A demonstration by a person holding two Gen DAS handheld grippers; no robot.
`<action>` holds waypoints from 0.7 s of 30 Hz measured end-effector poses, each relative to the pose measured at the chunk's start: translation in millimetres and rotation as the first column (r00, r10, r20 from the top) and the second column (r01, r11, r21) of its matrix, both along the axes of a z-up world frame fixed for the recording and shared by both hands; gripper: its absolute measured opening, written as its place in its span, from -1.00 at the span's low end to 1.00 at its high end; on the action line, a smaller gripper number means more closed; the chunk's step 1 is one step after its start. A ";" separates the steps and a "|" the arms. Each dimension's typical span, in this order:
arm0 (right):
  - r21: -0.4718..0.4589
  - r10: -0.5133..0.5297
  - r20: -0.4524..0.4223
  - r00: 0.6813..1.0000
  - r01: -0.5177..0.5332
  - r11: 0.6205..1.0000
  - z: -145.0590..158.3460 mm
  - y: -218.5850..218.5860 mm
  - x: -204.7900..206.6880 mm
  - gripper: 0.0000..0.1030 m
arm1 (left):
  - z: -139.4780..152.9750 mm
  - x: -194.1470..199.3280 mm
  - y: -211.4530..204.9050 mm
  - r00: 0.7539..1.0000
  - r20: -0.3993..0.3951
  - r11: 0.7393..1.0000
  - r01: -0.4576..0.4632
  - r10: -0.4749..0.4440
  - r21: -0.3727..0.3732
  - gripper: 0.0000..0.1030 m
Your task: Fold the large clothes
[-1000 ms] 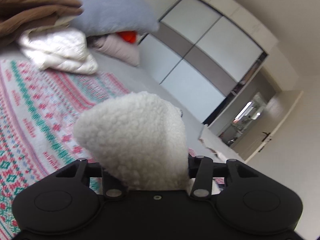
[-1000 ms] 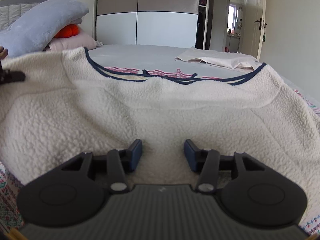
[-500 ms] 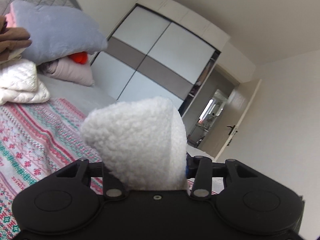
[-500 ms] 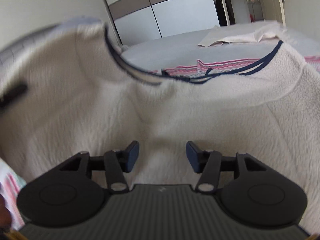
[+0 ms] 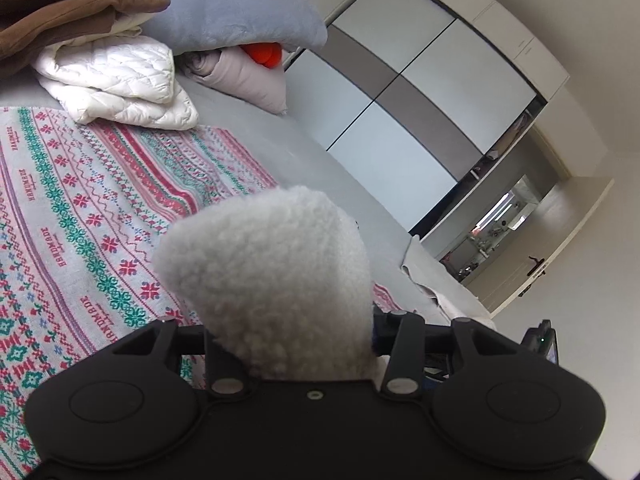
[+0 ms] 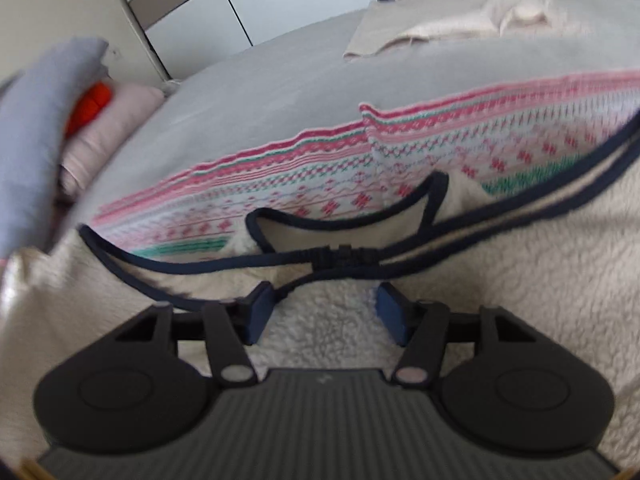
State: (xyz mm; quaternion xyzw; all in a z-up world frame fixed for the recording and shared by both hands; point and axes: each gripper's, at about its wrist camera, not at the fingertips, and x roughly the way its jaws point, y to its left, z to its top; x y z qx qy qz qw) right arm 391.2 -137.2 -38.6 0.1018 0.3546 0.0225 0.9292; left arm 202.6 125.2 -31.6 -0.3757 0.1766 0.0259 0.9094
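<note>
A cream fleece garment with navy trim [image 6: 500,264] lies spread on the patterned blanket [image 6: 320,176] on the bed. My left gripper [image 5: 288,340] is shut on a bunched fold of the fleece garment [image 5: 272,272], which sticks up between the fingers and hides the tips. My right gripper [image 6: 324,312] is open, its blue pads [image 6: 390,314] apart just above the fleece near the navy zipper and collar [image 6: 340,258]. Nothing is between the right jaws.
A white quilted jacket [image 5: 116,80], brown clothes [image 5: 60,4], a grey-blue pillow [image 5: 232,4] and a pink pillow [image 5: 248,76] are piled at the bed's head. A beige cloth [image 6: 452,24] lies at the far side of the bed. A wardrobe [image 5: 408,92] and doorway stand beyond.
The raised fleece has come down onto the blanket in the right view. The left gripper tilted down toward the bed, still holding its fold. The right gripper stayed open.
</note>
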 end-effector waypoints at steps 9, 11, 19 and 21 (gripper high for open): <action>0.008 0.011 0.299 0.954 -0.014 1.000 26.5 -8.1 -7.5 -0.86 | -7.1 -1.1 2.1 0.998 -0.048 0.999 -0.043 0.043 -0.004 -0.13; 0.049 0.016 0.136 0.991 -0.023 0.999 3.4 -15.7 17.2 -0.77 | -7.9 -0.2 0.0 0.997 -0.051 0.999 -0.048 0.049 0.013 -0.13; 0.063 0.043 0.236 0.971 -0.059 0.996 40.7 -44.5 -44.6 0.09 | -11.4 -1.2 4.3 0.995 -0.073 0.997 -0.069 0.067 -0.032 -0.13; 0.030 0.137 0.180 0.974 -0.144 0.989 39.3 -36.3 -60.0 -0.32 | -10.8 -1.8 3.2 0.995 -0.071 0.996 -0.078 0.075 -0.038 -0.13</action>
